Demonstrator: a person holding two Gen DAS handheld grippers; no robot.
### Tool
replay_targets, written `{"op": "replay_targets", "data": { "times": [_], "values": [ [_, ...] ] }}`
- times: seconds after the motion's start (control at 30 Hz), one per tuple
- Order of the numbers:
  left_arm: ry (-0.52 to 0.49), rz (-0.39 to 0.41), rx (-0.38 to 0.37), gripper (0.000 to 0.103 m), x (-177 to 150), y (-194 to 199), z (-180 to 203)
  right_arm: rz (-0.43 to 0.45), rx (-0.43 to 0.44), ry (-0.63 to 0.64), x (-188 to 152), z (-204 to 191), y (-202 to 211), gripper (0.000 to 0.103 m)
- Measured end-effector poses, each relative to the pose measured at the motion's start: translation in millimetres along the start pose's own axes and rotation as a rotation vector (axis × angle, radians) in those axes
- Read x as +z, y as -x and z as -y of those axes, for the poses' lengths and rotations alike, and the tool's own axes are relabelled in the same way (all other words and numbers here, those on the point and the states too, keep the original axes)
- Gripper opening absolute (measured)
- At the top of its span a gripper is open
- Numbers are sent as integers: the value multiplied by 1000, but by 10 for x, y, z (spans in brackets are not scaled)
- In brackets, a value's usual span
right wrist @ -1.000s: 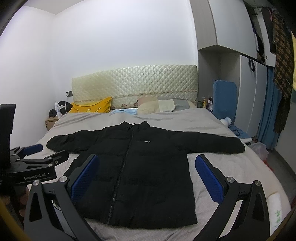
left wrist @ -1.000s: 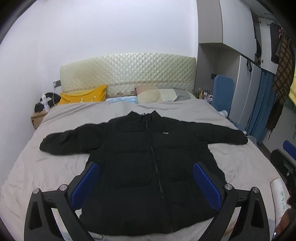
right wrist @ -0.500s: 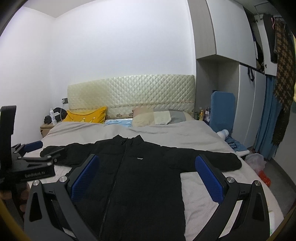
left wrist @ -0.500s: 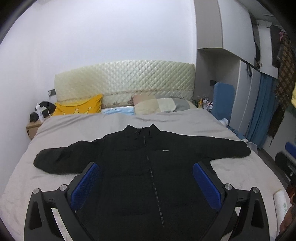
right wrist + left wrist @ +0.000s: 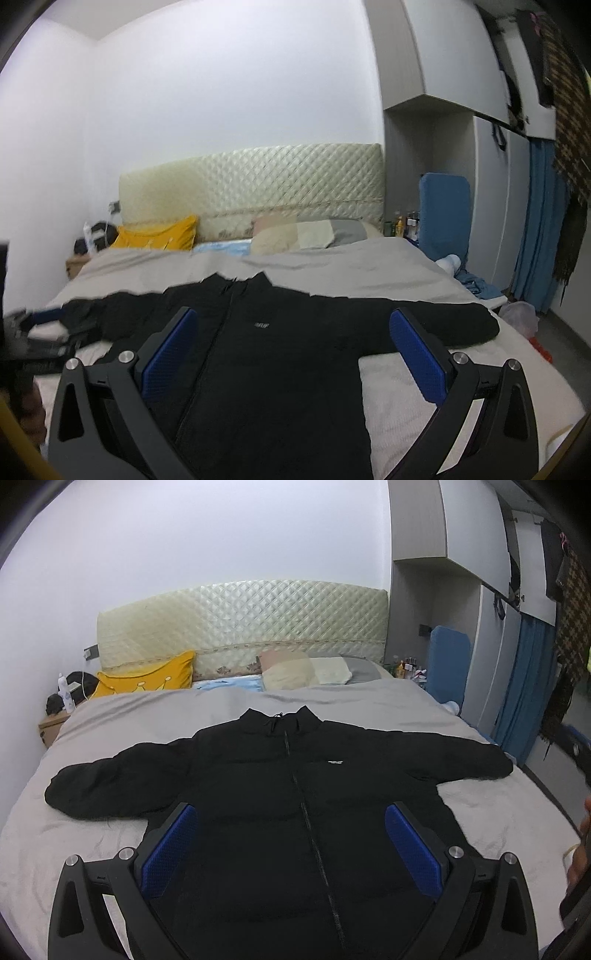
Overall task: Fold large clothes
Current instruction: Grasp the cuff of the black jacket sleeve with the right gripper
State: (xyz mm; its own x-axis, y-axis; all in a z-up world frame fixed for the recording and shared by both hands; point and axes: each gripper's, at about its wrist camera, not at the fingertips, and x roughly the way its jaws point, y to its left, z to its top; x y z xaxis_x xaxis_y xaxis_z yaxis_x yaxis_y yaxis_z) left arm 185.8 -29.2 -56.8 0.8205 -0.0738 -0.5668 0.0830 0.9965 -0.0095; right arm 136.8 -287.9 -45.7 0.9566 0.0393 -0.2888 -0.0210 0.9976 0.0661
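A large black puffer jacket (image 5: 295, 794) lies flat, zipped, front up, on the grey bed (image 5: 110, 720), both sleeves spread out to the sides. It also shows in the right wrist view (image 5: 280, 332). My left gripper (image 5: 291, 834) is open and empty, hovering over the jacket's lower body. My right gripper (image 5: 291, 339) is open and empty above the jacket's right half. The left gripper (image 5: 40, 328) shows at the left edge of the right wrist view, near the left sleeve.
Pillows (image 5: 147, 679) and a quilted headboard (image 5: 240, 616) stand at the far end. A nightstand (image 5: 51, 723) is at the far left. A blue board (image 5: 448, 664), wardrobe and blue curtain (image 5: 524, 686) line the right side.
Both grippers have dropped lower and moved closer over the jacket, so its hem has left both views. The jacket has not moved. Both grippers stay open.
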Motion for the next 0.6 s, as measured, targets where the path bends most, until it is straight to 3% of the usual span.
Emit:
{"op": "replay_targets", "data": {
  "times": [0.17, 0.37, 0.6],
  "values": [
    [19, -5, -5, 103, -73, -156, -82, 10, -59, -33, -28, 278, -267, 103],
    [71, -18, -35, 103, -182, -275, -207, 24, -185, 17, -63, 590, -687, 103],
    [112, -63, -29, 103, -370, -474, -352, -1, -218, -80, -179, 1041, -1156, 103]
  ]
}}
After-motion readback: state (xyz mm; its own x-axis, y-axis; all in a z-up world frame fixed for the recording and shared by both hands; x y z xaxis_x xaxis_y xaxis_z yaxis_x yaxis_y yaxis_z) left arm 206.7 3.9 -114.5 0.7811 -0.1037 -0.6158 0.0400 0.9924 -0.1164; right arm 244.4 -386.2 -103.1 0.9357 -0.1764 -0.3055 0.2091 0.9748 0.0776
